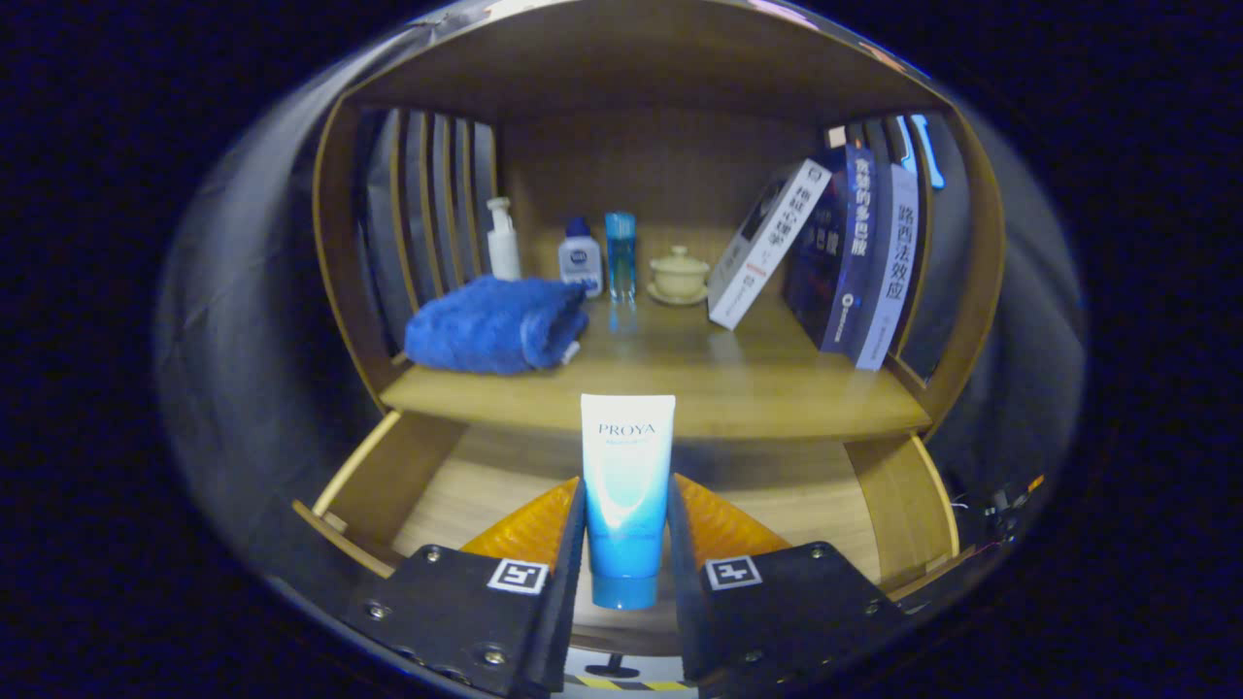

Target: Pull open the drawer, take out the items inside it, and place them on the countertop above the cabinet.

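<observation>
Tongs [626, 529] clamped on one tube [626, 485] above the open drawer [903, 505]; countertop [699, 383] holds one towel [495, 325], three bottles [581, 257], three books [855, 252].

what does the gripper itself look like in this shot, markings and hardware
The gripper has two blocky black housings, one per finger, each fixed with small silver screws. Each housing carries a square black-and-white fiducial tag near its inner edge. Wedge-shaped ribbed fingers extend forward from the housings. No cables can be seen on it.
</observation>
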Demonstrator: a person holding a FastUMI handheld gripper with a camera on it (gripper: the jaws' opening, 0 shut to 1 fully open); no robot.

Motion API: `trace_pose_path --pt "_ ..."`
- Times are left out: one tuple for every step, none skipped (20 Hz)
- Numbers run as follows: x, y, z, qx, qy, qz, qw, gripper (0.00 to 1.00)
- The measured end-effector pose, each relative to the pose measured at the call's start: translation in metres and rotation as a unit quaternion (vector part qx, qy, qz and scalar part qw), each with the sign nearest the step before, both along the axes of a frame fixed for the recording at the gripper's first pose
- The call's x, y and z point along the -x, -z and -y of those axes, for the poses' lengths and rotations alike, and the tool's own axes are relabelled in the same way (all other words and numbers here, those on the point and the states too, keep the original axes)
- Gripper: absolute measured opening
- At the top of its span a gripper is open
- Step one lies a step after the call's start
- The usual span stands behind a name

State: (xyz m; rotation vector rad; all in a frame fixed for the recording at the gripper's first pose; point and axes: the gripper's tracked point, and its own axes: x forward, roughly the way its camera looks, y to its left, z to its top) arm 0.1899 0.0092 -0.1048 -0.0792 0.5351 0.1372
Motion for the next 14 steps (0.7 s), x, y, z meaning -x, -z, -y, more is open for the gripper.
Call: trace_pose_path --pt "0.0 -0.016 -0.004 -0.012 -0.003 0.022 1.0 0.45" --pt "0.0 -0.03 -0.007 -0.021 -0.004 0.039 0.999 0.45" --pt "0.0 -0.041 -0.007 -0.03 -0.002 0.054 0.998 0.44" --pt "-0.002 -0.053 -0.011 -0.04 -0.004 0.066 0.997 0.44" --pt "-0.006 -0.065 -0.014 -0.05 -0.005 0.079 0.996 0.44" --pt "-0.01 -0.077 -0.016 -0.056 -0.005 0.088 0.994 0.44" --pt "-0.014 -0.087 -0.015 -0.061 -0.003 0.097 0.993 0.44" --pt "-0.023 -0.096 -0.014 -0.065 0.002 0.109 0.992 0.44" --pt "-0.031 -0.103 -0.013 -0.065 0.006 0.116 0.991 0.44" --pt "-0.039 -0.105 -0.011 -0.064 0.009 0.123 0.99 0.44" --pt "-0.049 -0.107 -0.008 -0.061 0.014 0.132 0.989 0.44" --pt "-0.057 -0.107 -0.005 -0.057 0.02 0.141 0.988 0.44" --pt "-0.067 -0.107 -0.001 -0.054 0.029 0.152 0.987 0.44" --pt "-0.078 -0.105 0.003 -0.052 0.036 0.16 0.985 0.44"
